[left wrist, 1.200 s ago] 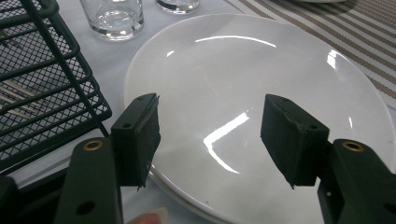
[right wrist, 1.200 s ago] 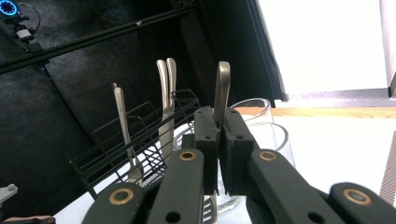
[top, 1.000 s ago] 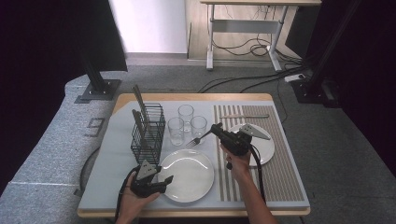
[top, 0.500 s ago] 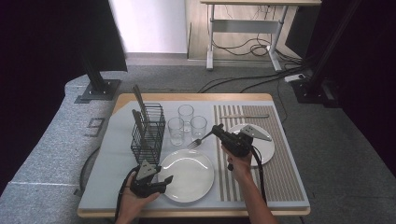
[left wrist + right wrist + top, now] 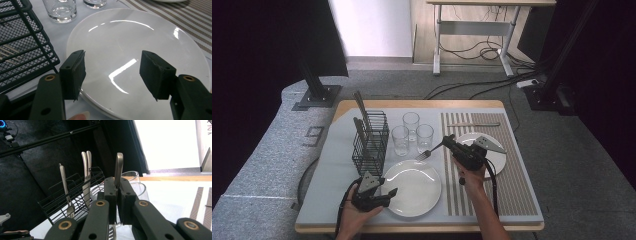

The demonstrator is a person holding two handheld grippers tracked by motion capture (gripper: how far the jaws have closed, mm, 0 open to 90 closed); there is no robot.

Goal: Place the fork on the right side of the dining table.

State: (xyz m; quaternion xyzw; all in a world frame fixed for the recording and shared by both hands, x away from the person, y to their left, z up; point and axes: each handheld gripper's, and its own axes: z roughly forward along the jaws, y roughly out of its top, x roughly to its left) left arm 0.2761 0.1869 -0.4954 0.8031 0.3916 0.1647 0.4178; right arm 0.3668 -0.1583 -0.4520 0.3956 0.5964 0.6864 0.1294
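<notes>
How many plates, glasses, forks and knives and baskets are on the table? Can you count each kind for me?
Plates: 2, the big white plate and the small plate.
Glasses: 3.
Baskets: 1 black wire basket.
Cutlery: 5, the fork in the right tongs, the knife on the striped mat, 3 pieces standing in the basket.
Total: 11.

A silver metal fork (image 5: 428, 152) is clamped between the right gripper's (image 5: 449, 141) two black fingers (image 5: 110, 192), which are closed flat against it. In the right gripper view its plain handle end (image 5: 118, 167) rises straight up past the fingertips. In the high view the tines stick out beyond the fingers, tilted down over the near rim of the large white plate (image 5: 412, 187), just in front of the glasses.
</notes>
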